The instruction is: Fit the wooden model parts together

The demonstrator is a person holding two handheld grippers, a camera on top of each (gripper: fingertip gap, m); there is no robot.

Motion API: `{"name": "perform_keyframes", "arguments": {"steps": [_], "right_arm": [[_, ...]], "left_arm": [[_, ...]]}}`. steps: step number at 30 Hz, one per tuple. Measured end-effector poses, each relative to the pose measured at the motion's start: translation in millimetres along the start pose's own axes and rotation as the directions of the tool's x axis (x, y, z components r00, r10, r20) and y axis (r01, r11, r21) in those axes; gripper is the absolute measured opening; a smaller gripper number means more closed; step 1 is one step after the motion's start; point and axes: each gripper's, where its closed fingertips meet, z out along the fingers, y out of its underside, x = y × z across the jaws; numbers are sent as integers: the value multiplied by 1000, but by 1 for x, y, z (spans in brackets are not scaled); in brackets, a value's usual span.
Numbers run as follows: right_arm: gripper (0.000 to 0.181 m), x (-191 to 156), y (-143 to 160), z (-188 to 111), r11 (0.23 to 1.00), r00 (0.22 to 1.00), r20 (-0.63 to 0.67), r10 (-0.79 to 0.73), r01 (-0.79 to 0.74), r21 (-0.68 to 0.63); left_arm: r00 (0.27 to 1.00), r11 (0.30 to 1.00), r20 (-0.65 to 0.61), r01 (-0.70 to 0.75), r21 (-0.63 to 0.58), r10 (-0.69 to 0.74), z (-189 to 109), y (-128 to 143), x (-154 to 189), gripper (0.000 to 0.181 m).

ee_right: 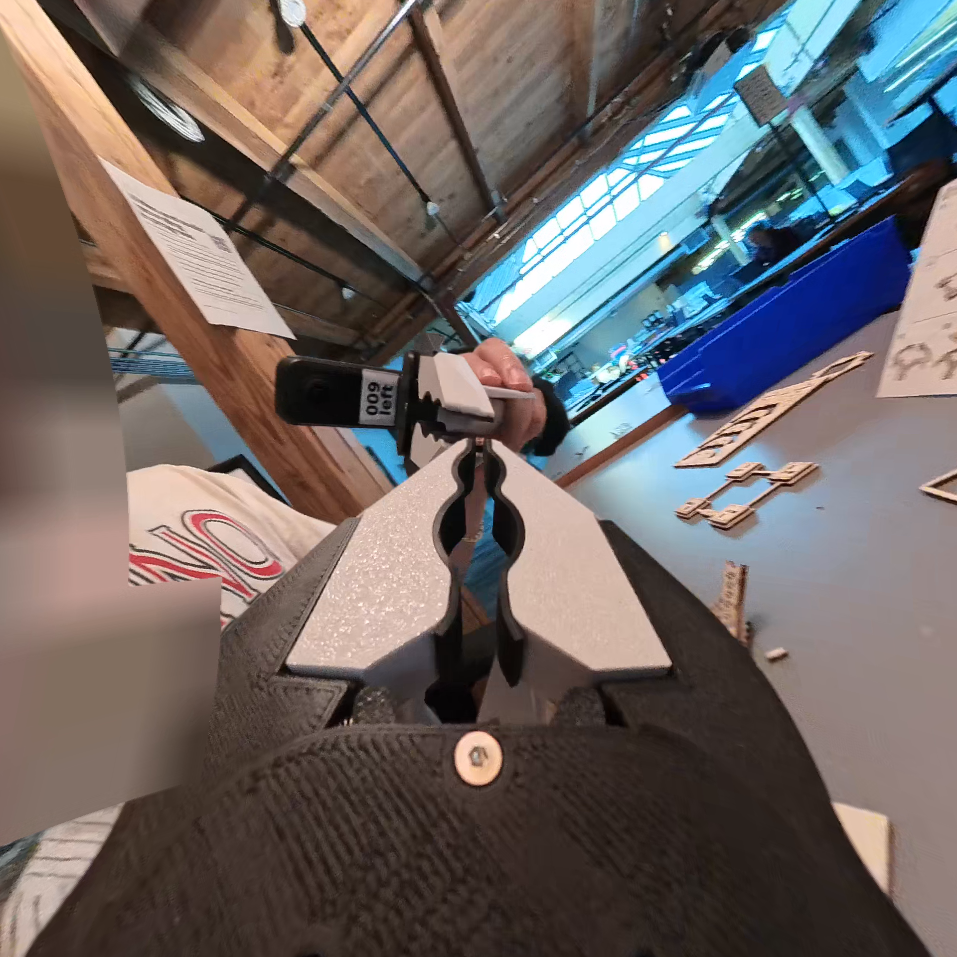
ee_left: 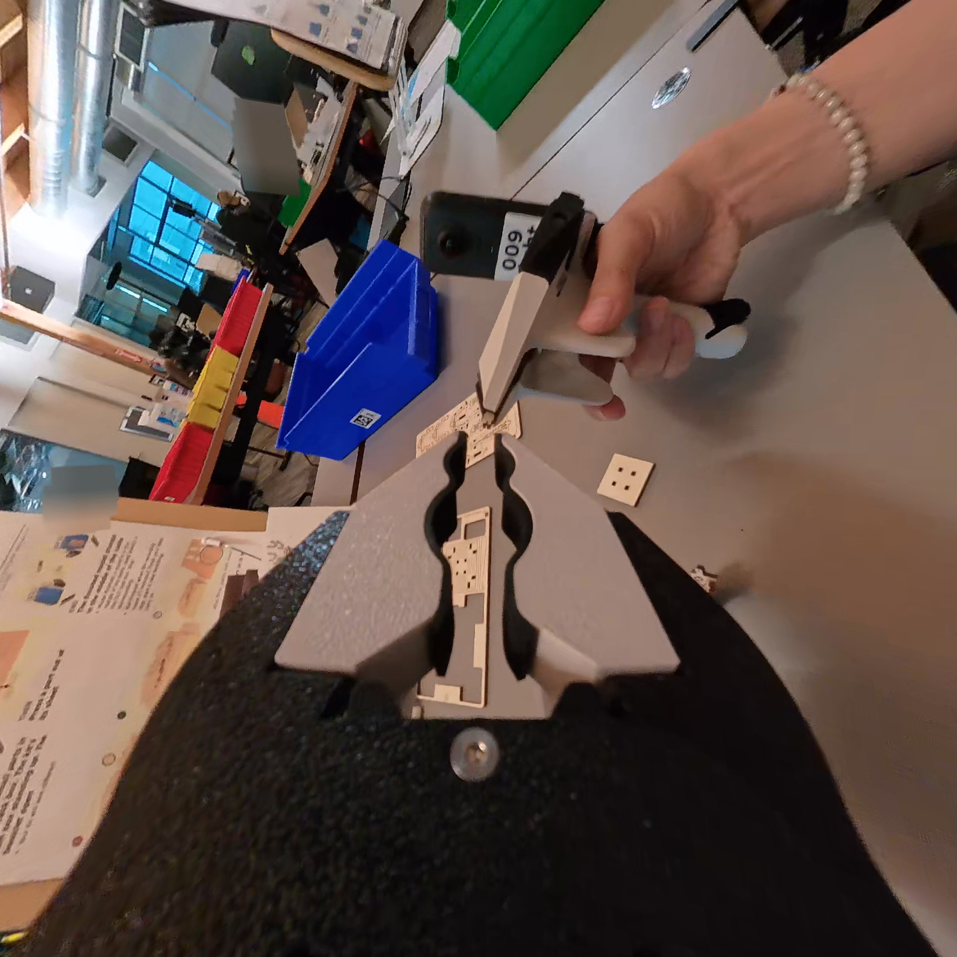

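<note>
Left wrist view: my left gripper [ee_left: 479,443] is narrow, clamping a wooden sheet [ee_left: 468,585]. My right gripper [ee_left: 487,411] pinches a small piece at its far end.

Right wrist view: right gripper [ee_right: 479,455] is nearly closed; loose wooden frames [ee_right: 745,497] lie on the table [ee_right: 854,595].

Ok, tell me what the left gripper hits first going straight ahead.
Most likely the wooden sheet just past its fingers, where the right gripper seems to pinch it; depth is unclear.
</note>
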Motion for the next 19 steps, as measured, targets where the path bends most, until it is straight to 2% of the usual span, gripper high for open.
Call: {"name": "perform_keyframes", "arguments": {"steps": [8,13,16,18,19], "right_arm": [[1,-8,2,5,997,995,63,75,-75,3],[1,-1,7,5,999,999,3,44,-44,-30],[10,22,14,-2,987,980,-166,-114,93,-129],[15,43,19,-15,931,901,-291,-322,247,-267],[16,54,18,-23,882,829,-344,-440,328,-339]], "left_arm": [[999,999,-36,-32,17,33,0,-7,4,1],[997,998,-67,-43,-45,40,0,3,8,0],[988,986,-150,-47,-159,22,-3,21,15,0],[961,964,-274,-50,-263,-24,-8,40,30,0],[941,946,-334,-58,-319,-55,-9,52,39,0]]}}
